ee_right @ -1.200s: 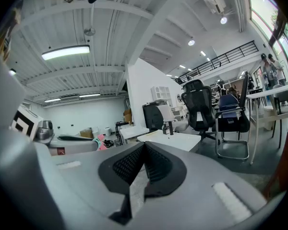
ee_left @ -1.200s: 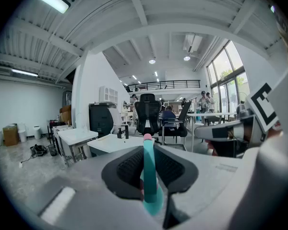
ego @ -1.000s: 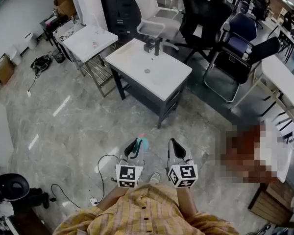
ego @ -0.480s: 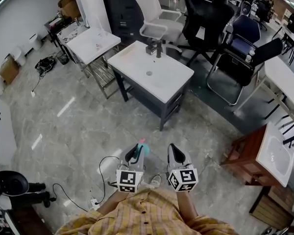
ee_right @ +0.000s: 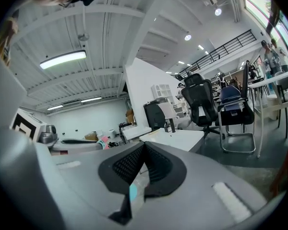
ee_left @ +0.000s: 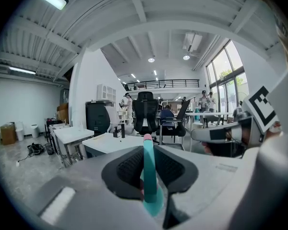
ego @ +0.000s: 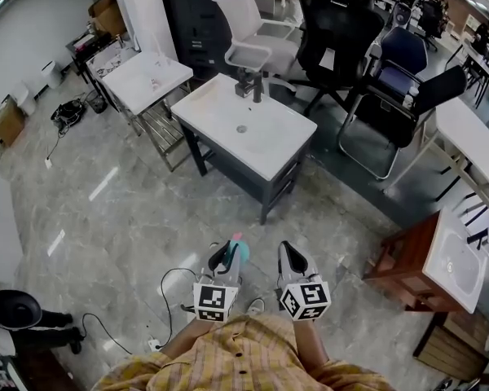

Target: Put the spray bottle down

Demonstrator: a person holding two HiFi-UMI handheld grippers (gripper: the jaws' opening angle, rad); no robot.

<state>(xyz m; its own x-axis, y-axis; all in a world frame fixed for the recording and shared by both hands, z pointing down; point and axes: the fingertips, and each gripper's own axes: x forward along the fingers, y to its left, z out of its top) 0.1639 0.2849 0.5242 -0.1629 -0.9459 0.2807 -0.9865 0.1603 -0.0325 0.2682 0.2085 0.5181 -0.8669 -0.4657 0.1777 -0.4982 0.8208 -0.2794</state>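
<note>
The spray bottle (ego: 237, 241) is teal with a pink tip and shows only partly, standing up between the jaws of my left gripper (ego: 226, 249), which is shut on it. In the left gripper view the bottle (ee_left: 148, 171) runs as a thin teal strip with a pink end through the left gripper (ee_left: 149, 157). My right gripper (ego: 287, 247) is held level beside it, close to the person's chest. Seen along its own jaws, the right gripper (ee_right: 143, 147) is shut with nothing between the pads. Both hang above the grey floor, well short of the white sink-top table (ego: 269, 141).
The sink-top table carries a dark faucet (ego: 248, 82). A second white table (ego: 143, 76) stands to its left, office chairs (ego: 342, 31) behind. A wooden cabinet with a basin (ego: 407, 259) is at the right. A cable (ego: 167, 287) lies on the floor near the person's feet.
Both grippers keep the same pose, the left still shut on the bottle. The head view has drifted, so the sink-top table sits slightly further left.
</note>
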